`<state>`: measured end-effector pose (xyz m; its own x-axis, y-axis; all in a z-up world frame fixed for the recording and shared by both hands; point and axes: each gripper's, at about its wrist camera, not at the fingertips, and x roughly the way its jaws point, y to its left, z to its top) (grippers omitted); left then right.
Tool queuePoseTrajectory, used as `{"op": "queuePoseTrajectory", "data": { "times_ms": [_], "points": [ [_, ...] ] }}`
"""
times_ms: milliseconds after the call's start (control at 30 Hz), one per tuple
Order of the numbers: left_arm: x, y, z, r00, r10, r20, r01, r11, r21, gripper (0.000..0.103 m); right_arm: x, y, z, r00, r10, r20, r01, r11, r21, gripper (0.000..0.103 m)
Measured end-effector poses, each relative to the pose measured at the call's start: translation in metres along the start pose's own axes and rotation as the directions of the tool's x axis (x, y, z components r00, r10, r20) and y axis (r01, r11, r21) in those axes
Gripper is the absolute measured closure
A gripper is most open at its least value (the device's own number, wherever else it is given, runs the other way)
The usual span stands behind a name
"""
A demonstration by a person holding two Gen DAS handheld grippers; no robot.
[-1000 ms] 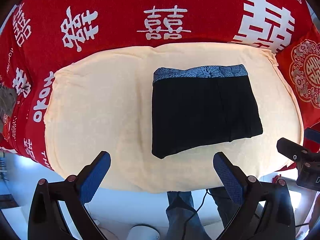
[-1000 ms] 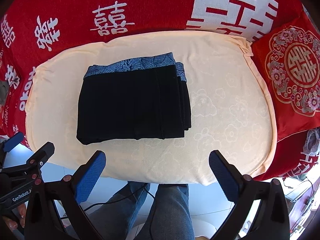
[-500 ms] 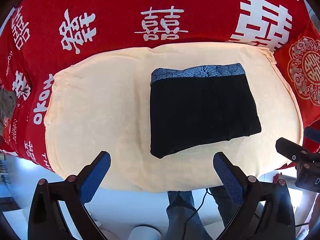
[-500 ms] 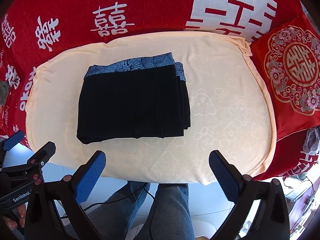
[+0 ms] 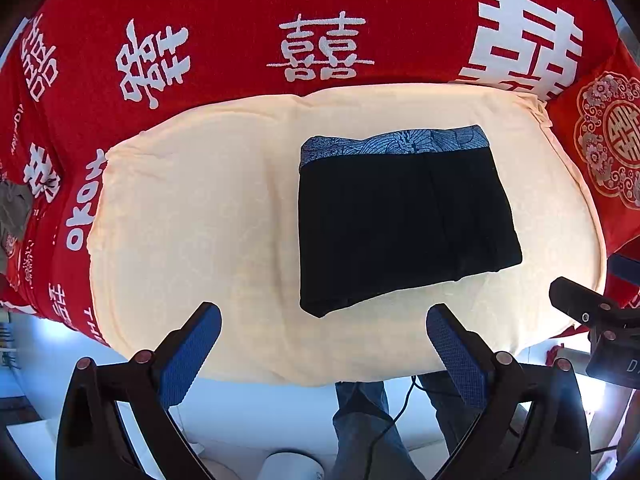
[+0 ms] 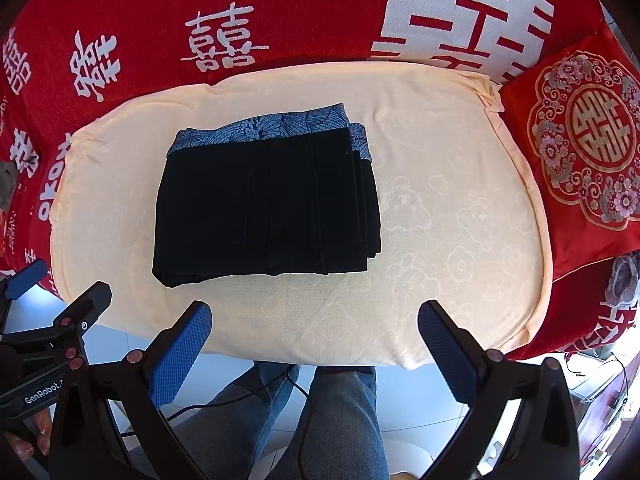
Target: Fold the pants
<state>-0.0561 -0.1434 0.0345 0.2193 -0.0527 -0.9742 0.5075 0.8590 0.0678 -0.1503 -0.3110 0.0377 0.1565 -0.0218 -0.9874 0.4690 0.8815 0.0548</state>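
The black pants [image 5: 404, 216] with a blue patterned waistband lie folded into a compact rectangle on a cream cushion [image 5: 192, 216]. In the right wrist view the pants [image 6: 264, 204] sit left of centre on the cushion [image 6: 452, 216], with stacked layers showing at their right edge. My left gripper [image 5: 322, 330] is open and empty, held above the cushion's near edge, short of the pants. My right gripper [image 6: 314, 330] is open and empty, also near that edge. Neither gripper touches the pants.
A red cover with white characters [image 5: 320, 48] lies behind the cushion. A red embroidered pillow [image 6: 580, 160] is at the right. The person's jeans-clad legs [image 6: 328, 420] and a cable are below. The other gripper shows at each view's edge [image 6: 48, 340].
Both grippers have drifted back slightly; the pants appear a touch higher in the left wrist view. The pants lie still and both grippers stay open.
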Motion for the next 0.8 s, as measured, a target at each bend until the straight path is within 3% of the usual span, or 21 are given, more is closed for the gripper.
{"op": "queuePoseTrajectory", "data": {
  "times_ms": [800],
  "points": [
    [0.0028,0.0014,0.0,1.0,-0.003,0.007,0.003,1.0,0.015,0.0,0.0054,0.0042,-0.0006,1.0,-0.011,-0.013,0.011,1.0,-0.016,0.0]
  ]
}}
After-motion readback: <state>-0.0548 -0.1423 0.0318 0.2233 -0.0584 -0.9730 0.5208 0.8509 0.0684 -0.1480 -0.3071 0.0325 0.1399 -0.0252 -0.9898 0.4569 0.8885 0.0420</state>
